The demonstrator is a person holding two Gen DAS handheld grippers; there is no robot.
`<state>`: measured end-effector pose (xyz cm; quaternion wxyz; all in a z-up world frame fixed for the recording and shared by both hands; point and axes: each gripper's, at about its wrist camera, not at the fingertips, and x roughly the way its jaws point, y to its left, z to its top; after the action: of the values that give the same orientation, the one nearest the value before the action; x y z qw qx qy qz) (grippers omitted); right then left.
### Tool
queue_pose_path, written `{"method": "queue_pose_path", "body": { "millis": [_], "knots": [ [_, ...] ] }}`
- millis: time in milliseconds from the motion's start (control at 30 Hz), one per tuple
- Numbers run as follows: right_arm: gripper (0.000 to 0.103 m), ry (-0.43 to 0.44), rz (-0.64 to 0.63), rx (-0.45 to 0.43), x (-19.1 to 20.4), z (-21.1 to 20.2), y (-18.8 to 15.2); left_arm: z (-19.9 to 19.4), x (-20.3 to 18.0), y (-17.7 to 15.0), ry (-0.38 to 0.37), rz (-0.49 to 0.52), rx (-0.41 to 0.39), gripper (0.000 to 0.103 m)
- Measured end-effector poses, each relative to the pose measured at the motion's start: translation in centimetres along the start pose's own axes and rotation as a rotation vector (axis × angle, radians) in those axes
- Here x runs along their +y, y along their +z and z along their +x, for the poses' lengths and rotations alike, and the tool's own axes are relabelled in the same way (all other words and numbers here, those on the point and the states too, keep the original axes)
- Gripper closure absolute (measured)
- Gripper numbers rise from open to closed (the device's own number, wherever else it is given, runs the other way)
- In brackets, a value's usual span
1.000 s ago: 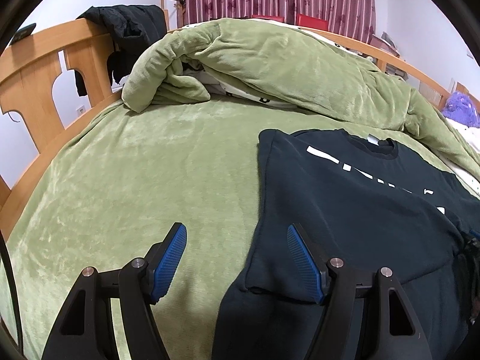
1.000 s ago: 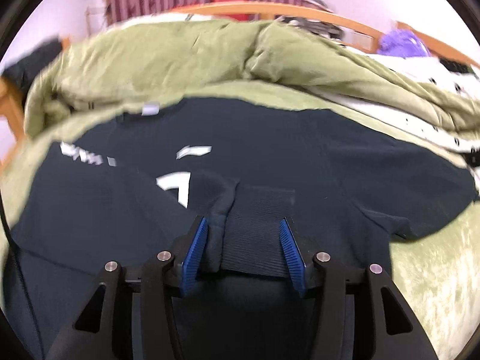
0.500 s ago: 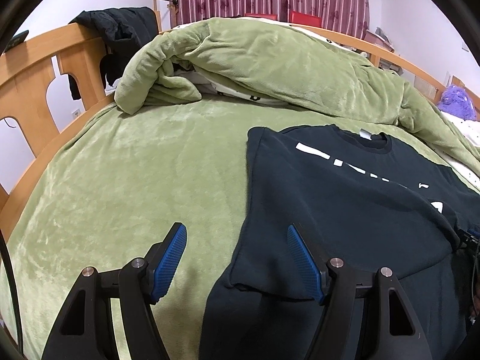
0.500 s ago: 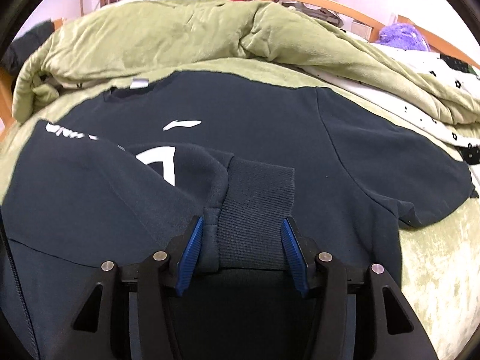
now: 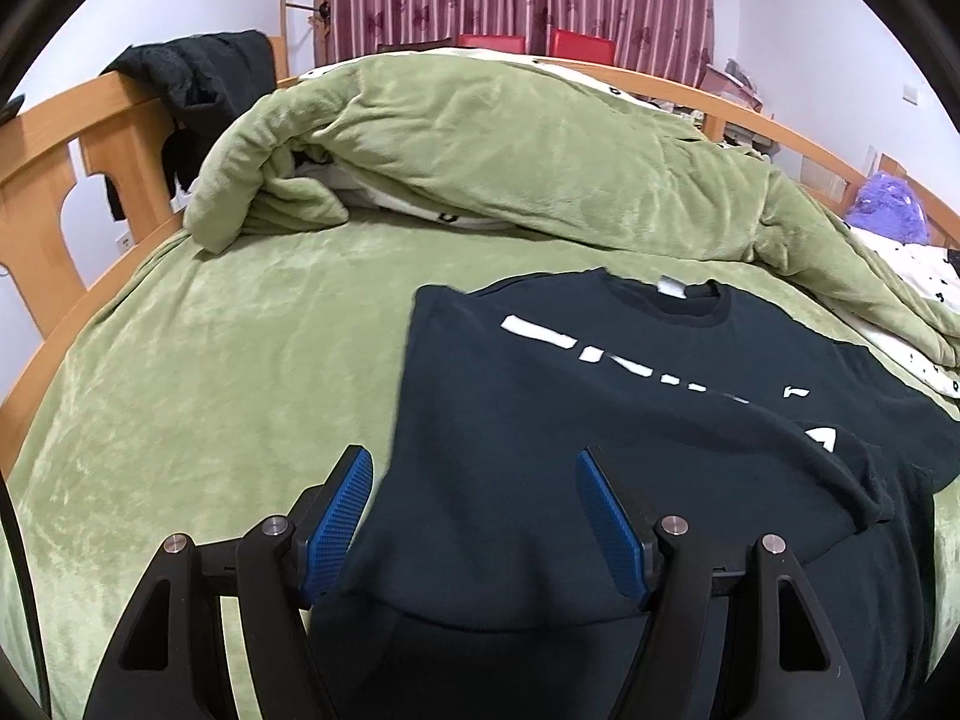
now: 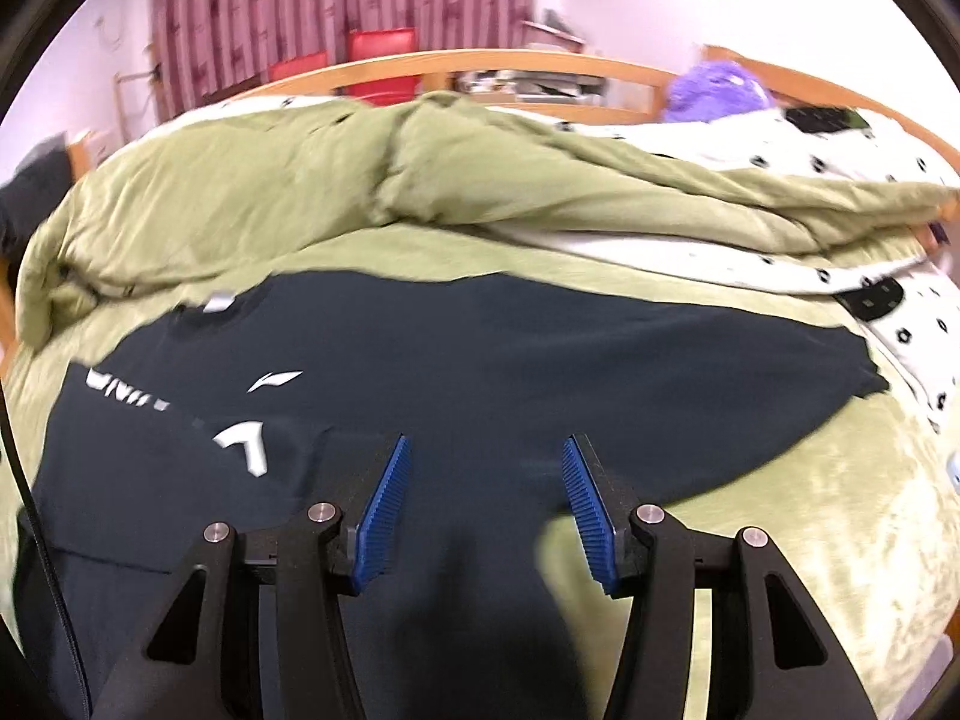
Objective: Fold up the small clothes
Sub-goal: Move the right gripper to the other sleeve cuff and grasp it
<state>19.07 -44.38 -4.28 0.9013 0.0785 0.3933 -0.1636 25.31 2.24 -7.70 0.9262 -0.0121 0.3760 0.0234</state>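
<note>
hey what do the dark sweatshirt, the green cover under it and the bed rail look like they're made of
Dark sweatshirt: matte knit, probably cotton-blend jersey; it drapes softly, with flat white print.
Green cover: plush fleece or velvet-like pile, likely synthetic; its nap shows shiny and dull streaks.
Bed rail: wood, or possibly wood-look board, with a smooth orange-tan finish.

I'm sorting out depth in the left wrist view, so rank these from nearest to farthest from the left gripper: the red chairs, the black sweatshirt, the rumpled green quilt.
1. Black sweatshirt: directly under and ahead of the left gripper, spread on the bed.
2. Rumpled green quilt: heaped across the bed beyond the sweatshirt's collar.
3. Red chairs: behind the bed, by the curtain.
</note>
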Motion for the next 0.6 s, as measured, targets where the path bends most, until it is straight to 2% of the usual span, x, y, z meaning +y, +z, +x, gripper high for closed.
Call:
{"method": "queue_pose_path", "body": {
  "millis": [200,333,467,600],
  "knots": [
    [0.05,-0.09,0.025,-0.01,-7.2,-0.5,0.4,1.6,-3.2,0.2,-0.006,0.027,0.014,0.034],
    [0.05,-0.127,0.062,0.02,-11.6,1.4,-0.5,2.3,-4.6,0.2,0.003,0.047,-0.003,0.034],
    [0.05,-0.116,0.128,0.062,-14.6,4.3,-1.8,3.0,-4.9,0.1,0.031,0.035,-0.006,0.034],
    [0.05,-0.065,0.222,0.092,-16.3,7.3,-3.4,3.7,-4.6,-0.1,0.046,0.023,0.002,0.034]
  ]
}}
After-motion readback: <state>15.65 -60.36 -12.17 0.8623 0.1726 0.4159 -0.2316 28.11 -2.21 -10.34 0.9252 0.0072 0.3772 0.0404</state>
